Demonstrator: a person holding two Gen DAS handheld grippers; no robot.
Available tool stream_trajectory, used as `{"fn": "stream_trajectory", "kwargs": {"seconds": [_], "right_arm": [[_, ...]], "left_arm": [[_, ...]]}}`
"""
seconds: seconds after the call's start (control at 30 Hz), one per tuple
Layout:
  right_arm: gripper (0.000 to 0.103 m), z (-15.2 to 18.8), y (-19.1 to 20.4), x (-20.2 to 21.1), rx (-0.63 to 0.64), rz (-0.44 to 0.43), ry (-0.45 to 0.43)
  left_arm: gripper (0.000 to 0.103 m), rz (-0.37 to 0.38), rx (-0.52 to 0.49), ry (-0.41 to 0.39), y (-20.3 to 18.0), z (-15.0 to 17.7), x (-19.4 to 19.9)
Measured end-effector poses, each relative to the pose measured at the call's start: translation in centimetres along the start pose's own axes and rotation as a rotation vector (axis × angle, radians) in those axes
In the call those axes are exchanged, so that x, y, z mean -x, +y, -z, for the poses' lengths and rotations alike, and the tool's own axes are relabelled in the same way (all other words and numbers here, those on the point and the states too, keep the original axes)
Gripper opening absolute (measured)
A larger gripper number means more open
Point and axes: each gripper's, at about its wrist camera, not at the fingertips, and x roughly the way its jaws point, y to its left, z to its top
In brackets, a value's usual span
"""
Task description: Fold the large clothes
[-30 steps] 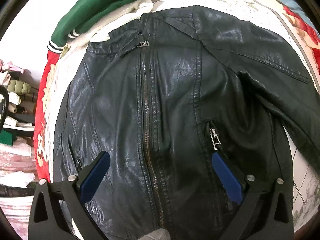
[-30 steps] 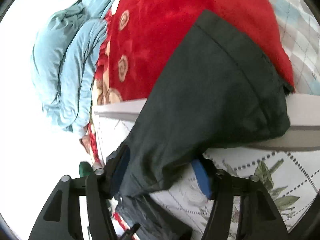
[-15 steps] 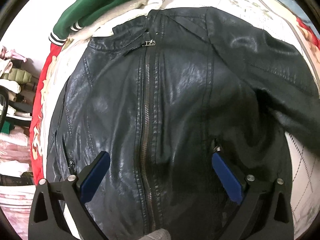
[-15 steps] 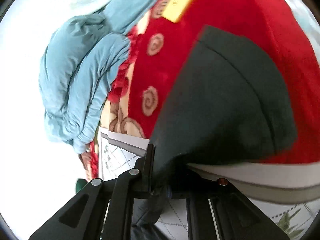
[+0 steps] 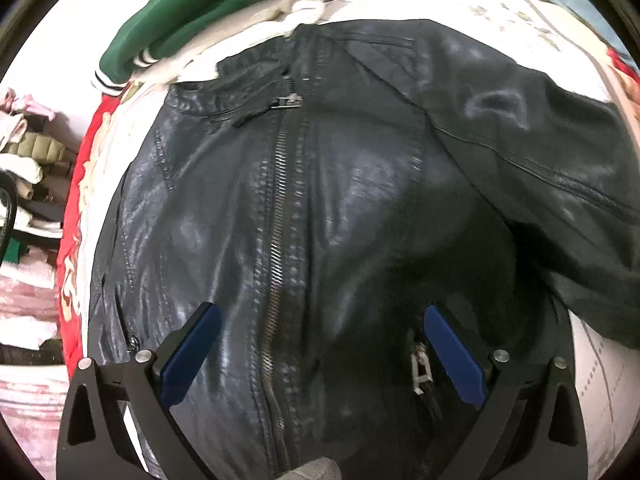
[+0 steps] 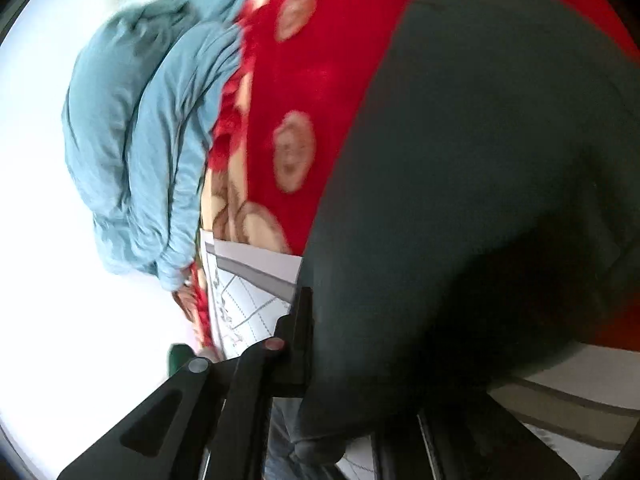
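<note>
A black leather jacket (image 5: 340,200) lies front up on the bed, zipper closed, collar at the top of the left wrist view. My left gripper (image 5: 320,344) hovers open over its lower front, blue pads either side of the zipper with nothing clamped between them. The jacket's right sleeve (image 5: 560,168) is lifted and angles off to the right. In the right wrist view my right gripper (image 6: 320,360) is shut on that dark sleeve (image 6: 460,200), which bulges over and hides the right finger.
A green garment with striped cuffs (image 5: 208,12) lies beyond the collar. A red patterned blanket (image 6: 320,80) and a bunched light-blue cloth (image 6: 152,128) lie behind the sleeve. The bed carries a white printed sheet (image 5: 600,380). Piled clothes (image 5: 28,152) sit off the left edge.
My right gripper closed on the sleeve and carried it across; the sleeve now fills its view. The left gripper drifted slightly over the jacket, staying open.
</note>
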Motion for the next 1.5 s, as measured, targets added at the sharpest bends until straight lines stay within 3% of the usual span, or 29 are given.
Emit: {"fn": "stream_trajectory", "kwargs": {"seconds": [0.13, 0.3, 0.4, 0.53, 0.7, 0.77, 0.83, 0.93, 1.0, 1.07, 1.17, 1.27, 1.43, 1.5], "right_arm": [[0.005, 1.1, 7.8, 1.9, 0.21, 0.023, -0.012], [0.005, 6.2, 17.8, 3.7, 0.463, 0.047, -0.009], [0.005, 11.4, 23.5, 2.8, 0.661, 0.078, 0.01], [0.005, 21.3, 28.9, -1.3, 0.952, 0.101, 0.099], [0.005, 37.9, 29.3, -9.3, 1.414, 0.163, 0.289], [0.005, 45.2, 26.8, -12.1, 1.601, 0.189, 0.384], [0.005, 52.2, 22.7, -14.8, 1.823, 0.274, 0.528], [0.027, 56.5, 17.2, -16.5, 1.907, 0.382, 0.718], [0.061, 56.0, 17.1, -15.7, 1.833, 0.354, 0.78], [0.083, 53.8, 17.9, -14.1, 1.7, 0.327, 0.835], [0.085, 47.6, 19.9, -10.0, 1.467, 0.243, 0.869], [0.085, 40.1, 20.9, -7.7, 1.278, 0.255, 0.794], [0.085, 29.8, 20.7, -9.9, 1.072, 0.348, 0.65], [0.081, 27.8, 19.9, -12.2, 0.982, 0.365, 0.668]], "left_arm": [[0.103, 0.006, 0.083, 0.022, 2.6, -0.8, 0.2], [0.103, 0.011, 0.2, 0.034, 7.8, -0.5, 1.4], [0.103, -0.002, 0.268, 0.053, 11.5, 0.5, 1.0], [0.103, -0.05, 0.362, 0.085, 17.0, 2.6, -0.7], [0.103, -0.127, 0.478, 0.13, 23.9, 5.9, -3.8], [0.103, -0.152, 0.506, 0.154, 26.0, 7.4, -5.0], [0.103, -0.171, 0.527, 0.178, 28.1, 9.1, -6.0], [0.103, -0.174, 0.535, 0.208, 29.9, 10.8, -6.5], [0.103, -0.162, 0.54, 0.211, 30.6, 11.6, -5.9], [0.103, -0.138, 0.54, 0.205, 30.6, 11.6, -4.8], [0.103, -0.087, 0.541, 0.173, 30.5, 10.5, -2.8], [0.103, -0.041, 0.541, 0.104, 30.0, 8.7, -0.9], [0.103, -0.048, 0.471, 0.062, 27.7, 5.5, -2.4], [0.103, -0.075, 0.459, 0.066, 27.1, 4.4, -3.7]]}}
